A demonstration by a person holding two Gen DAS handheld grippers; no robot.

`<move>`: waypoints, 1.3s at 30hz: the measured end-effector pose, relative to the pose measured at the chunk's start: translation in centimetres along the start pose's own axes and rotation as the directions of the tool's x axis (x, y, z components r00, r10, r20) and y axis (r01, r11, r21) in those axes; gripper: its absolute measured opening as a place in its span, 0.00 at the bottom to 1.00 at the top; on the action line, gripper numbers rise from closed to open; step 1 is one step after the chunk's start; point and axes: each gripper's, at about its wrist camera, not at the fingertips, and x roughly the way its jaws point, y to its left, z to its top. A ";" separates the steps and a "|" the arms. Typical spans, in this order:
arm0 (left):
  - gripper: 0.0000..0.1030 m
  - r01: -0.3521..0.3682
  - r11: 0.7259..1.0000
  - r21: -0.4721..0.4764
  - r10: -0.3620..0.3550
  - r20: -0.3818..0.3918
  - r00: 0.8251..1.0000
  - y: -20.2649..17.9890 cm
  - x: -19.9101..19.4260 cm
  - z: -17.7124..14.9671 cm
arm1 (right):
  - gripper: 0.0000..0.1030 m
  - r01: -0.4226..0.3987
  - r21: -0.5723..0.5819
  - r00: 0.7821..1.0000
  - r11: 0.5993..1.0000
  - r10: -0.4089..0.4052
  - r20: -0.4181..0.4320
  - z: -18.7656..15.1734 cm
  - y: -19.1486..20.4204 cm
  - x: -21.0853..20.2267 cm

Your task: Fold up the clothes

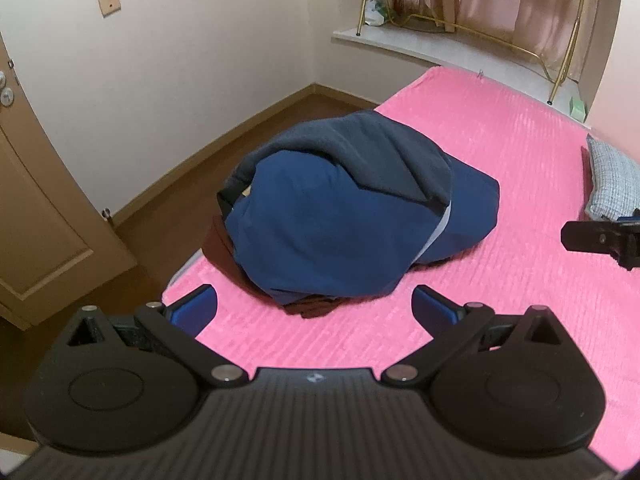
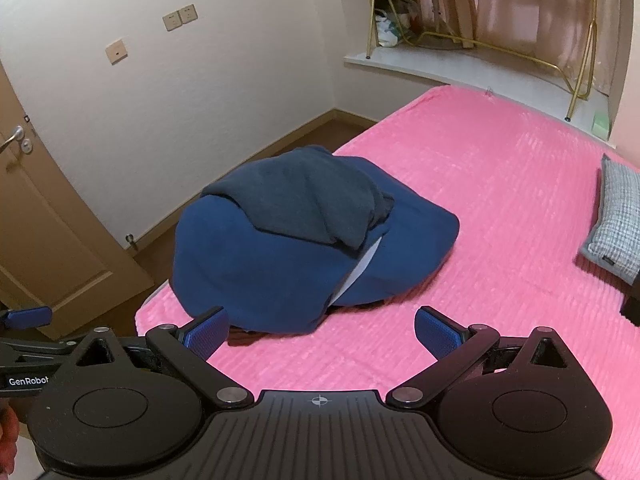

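A heap of clothes lies near the left corner of the pink bed (image 1: 500, 184) (image 2: 480, 184). A blue garment (image 1: 332, 236) (image 2: 256, 276) makes up most of it. A dark grey garment (image 1: 360, 152) (image 2: 304, 200) is draped over the top, and a dark red-brown one (image 1: 308, 308) pokes out underneath. My left gripper (image 1: 314, 308) hovers open just short of the heap, nothing between its blue pads. My right gripper (image 2: 322, 330) is also open and empty, facing the heap's near edge. The right gripper's tip (image 1: 600, 236) shows at the right edge of the left wrist view.
A grey checked pillow (image 1: 614, 184) (image 2: 618, 224) lies at the bed's right side. A wooden door (image 1: 36, 216) (image 2: 44, 240) and brown floor (image 1: 192, 168) are to the left. A gold clothes rack (image 1: 532, 52) (image 2: 560, 68) stands on the window ledge behind the bed.
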 end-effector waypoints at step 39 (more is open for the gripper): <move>0.99 0.054 0.999 -0.004 -0.054 -0.006 0.999 -0.6 -0.1 -0.1 | 0.98 -0.011 -0.014 1.000 1.000 0.011 -0.011 -0.4 -0.4 0.3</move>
